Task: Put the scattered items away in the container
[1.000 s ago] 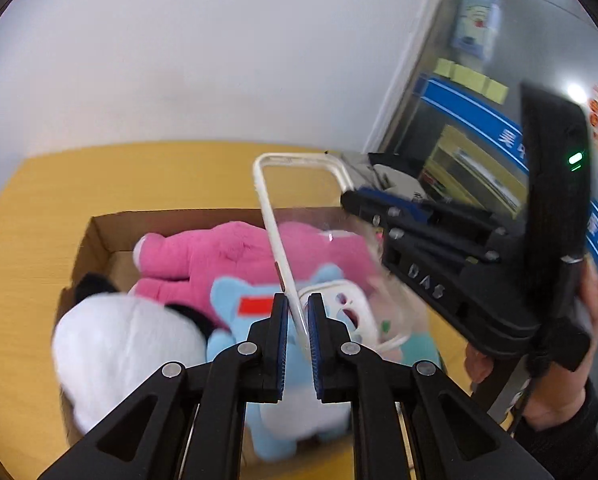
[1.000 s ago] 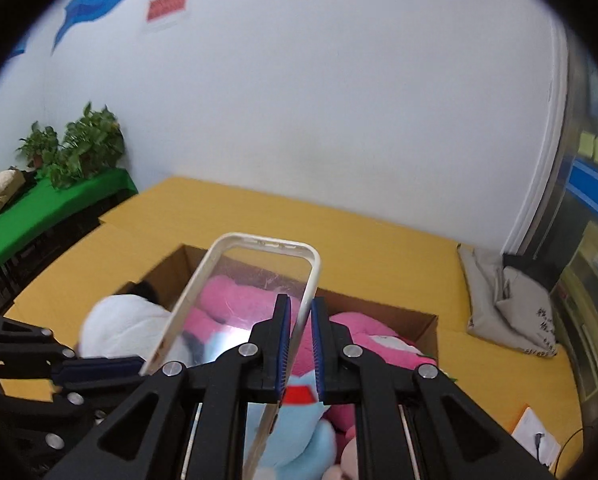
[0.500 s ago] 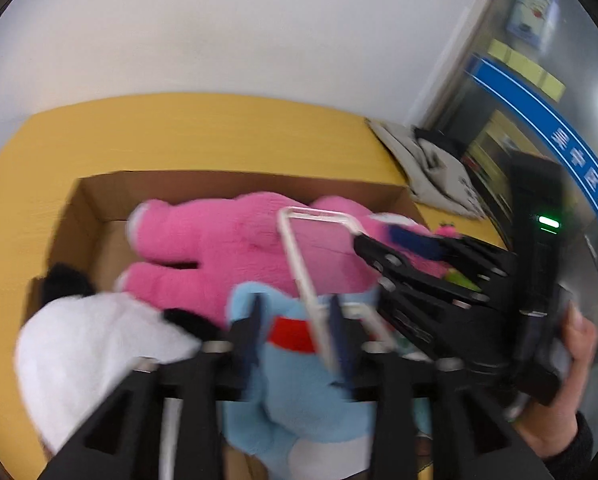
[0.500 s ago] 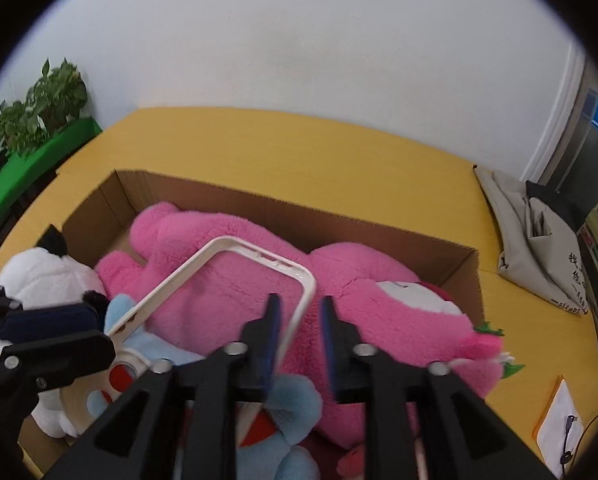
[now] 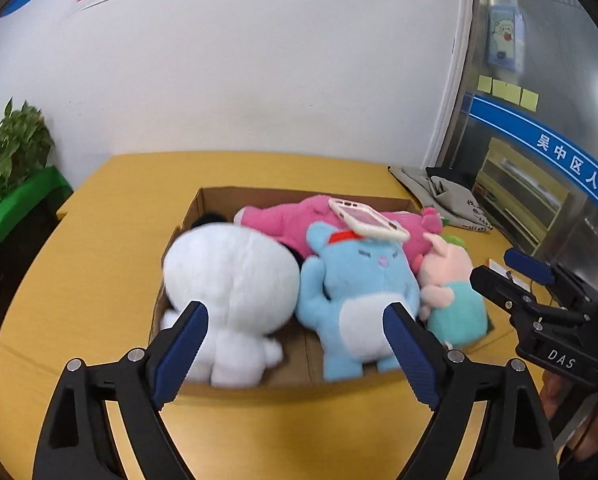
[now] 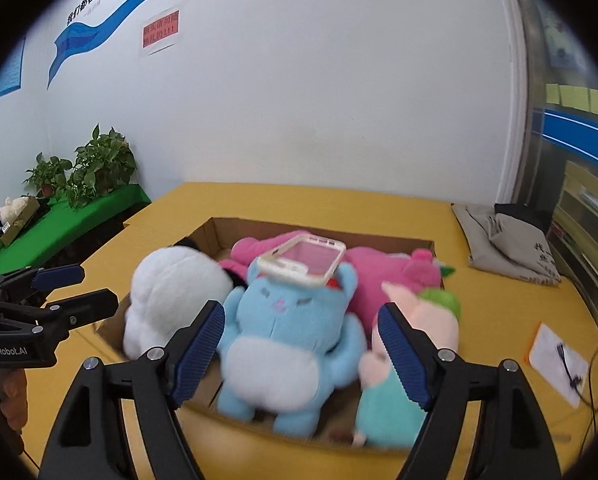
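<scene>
**Phone case dropped in the box; both tools clear**

With the phone case lying flat on top of the blue plush inside the cardboard box, the placing step reads as finished. Left gripper: jaws have just been opening, now wide apart, nothing between them. Right gripper: same, jaws have just been opening, wide, holding nothing. Both hang over the near edge of the box, clear of its contents.

Box contents: white plush at left, pink plush along the back, blue plush in the middle, small pink and green plush at right. The case rests partly on the blue plush's head and partly against the pink one; slightly tilted, not wedged.

Worktop around the box: a grey cloth bag at the far right and a white card with a dark cable near the right edge. Whether these count as scattered items I cannot tell.

Judgement: the task is at or near its end. The next move calls for a look over the worktop for leftovers; if the card is to go in, the right gripper is nearer, and it needs a low, flat pinch at one edge.
</scene>
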A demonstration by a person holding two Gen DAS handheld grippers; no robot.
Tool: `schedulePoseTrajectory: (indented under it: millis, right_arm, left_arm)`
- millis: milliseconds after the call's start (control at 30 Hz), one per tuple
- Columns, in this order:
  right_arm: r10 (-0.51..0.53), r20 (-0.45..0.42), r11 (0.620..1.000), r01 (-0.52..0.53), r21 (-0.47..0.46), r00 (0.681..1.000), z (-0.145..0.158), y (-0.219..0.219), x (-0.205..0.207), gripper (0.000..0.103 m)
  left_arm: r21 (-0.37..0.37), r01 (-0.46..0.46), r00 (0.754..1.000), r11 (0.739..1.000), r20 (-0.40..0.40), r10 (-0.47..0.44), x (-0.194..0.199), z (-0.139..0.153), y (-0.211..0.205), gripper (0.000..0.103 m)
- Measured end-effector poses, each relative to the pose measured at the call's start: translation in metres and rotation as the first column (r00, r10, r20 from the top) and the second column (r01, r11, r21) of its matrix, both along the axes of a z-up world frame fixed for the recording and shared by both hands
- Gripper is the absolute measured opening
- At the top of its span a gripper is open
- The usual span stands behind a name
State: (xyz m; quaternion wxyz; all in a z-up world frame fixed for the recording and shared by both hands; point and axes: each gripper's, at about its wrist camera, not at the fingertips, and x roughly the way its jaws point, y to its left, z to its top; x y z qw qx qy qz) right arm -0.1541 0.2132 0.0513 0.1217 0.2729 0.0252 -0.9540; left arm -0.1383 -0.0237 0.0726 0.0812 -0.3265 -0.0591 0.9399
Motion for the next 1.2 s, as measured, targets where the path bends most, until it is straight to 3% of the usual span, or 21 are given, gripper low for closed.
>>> schedulePoseTrajectory:
  millis: [100, 400, 1200]
  right_arm:
    - [-0.033, -0.003, 0.999, 0.033, 0.020, 0.999, -0.006, -0.003, 0.032, 0.079]
    - [-0.066, 0.022, 0.996, 0.065, 0.056, 0.998, -0.023, 0.002, 0.075, 0.079]
    - [-0.080, 0.032, 0.995, 0.078, 0.056, 0.996, -0.039, 0.002, 0.107, 0.079]
  left_arm:
    - [0.004, -0.006, 1.000, 1.000, -0.007, 0.007, 0.027, -0.005, 0.001, 0.092]
    - [-0.021, 0.022, 0.998, 1.000, -0.056, -0.023, 0.072, -0.005, 0.019, 0.092]
    - [-0.027, 0.026, 0.999, 0.999, -0.033, -0.027, 0.091, -0.026, 0.026, 0.092]
